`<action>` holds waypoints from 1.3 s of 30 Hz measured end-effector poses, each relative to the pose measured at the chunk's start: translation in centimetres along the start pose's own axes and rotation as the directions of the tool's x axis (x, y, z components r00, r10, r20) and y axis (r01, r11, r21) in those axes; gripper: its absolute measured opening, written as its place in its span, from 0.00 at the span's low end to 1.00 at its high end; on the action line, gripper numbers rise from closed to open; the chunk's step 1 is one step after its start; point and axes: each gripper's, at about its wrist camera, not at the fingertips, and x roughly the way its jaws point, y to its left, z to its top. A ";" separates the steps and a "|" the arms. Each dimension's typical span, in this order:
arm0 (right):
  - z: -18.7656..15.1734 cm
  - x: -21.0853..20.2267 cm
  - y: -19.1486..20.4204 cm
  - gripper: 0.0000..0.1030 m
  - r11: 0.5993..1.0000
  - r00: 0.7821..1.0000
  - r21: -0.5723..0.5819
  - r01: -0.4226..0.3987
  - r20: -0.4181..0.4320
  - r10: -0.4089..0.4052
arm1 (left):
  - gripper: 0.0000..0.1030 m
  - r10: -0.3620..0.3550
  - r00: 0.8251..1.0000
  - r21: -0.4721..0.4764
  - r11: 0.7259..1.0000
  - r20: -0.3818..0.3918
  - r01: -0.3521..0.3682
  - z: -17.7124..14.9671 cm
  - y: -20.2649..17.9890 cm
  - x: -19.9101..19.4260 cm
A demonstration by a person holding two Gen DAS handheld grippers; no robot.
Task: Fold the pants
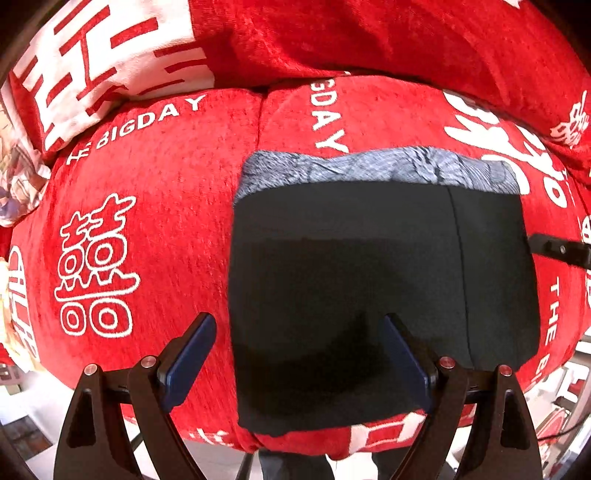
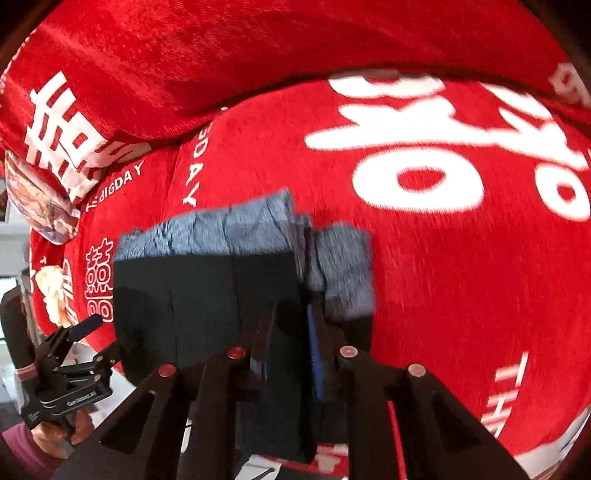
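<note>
red plush cover (image 1: 155, 206) printed with white characters and "the bigday" lettering spreads over the whole sofa seat that carries everything, with a seam between two cushions running down its middle. a red back cushion (image 1: 369, 33) lines the far edge, and a white-and-red pillow (image 1: 92, 55) sits at the far left corner with a patterned pillow (image 1: 18, 162) just beside it. nothing lies on the cover around the pants.

the pants (image 1: 351, 258) lie folded into a dark, nearly square block near the front edge of the seat, right of the seam; a grey fleecy lining (image 1: 369, 166) shows along their far edge.

the left gripper (image 1: 299, 350) hangs over the block's left edge, jaws wide apart, holding nothing. the right gripper (image 2: 288, 332) has its jaws clamped on the pants' right edge, a fold of dark cloth and grey lining bunched up between them.
</note>
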 end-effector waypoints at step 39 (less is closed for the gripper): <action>-8.9 -8.9 6.7 1.00 0.979 0.978 -0.021 0.200 0.057 -0.199 | 1.00 0.068 0.997 -0.011 0.998 0.040 -0.068 -5.0 -1.2 -10.5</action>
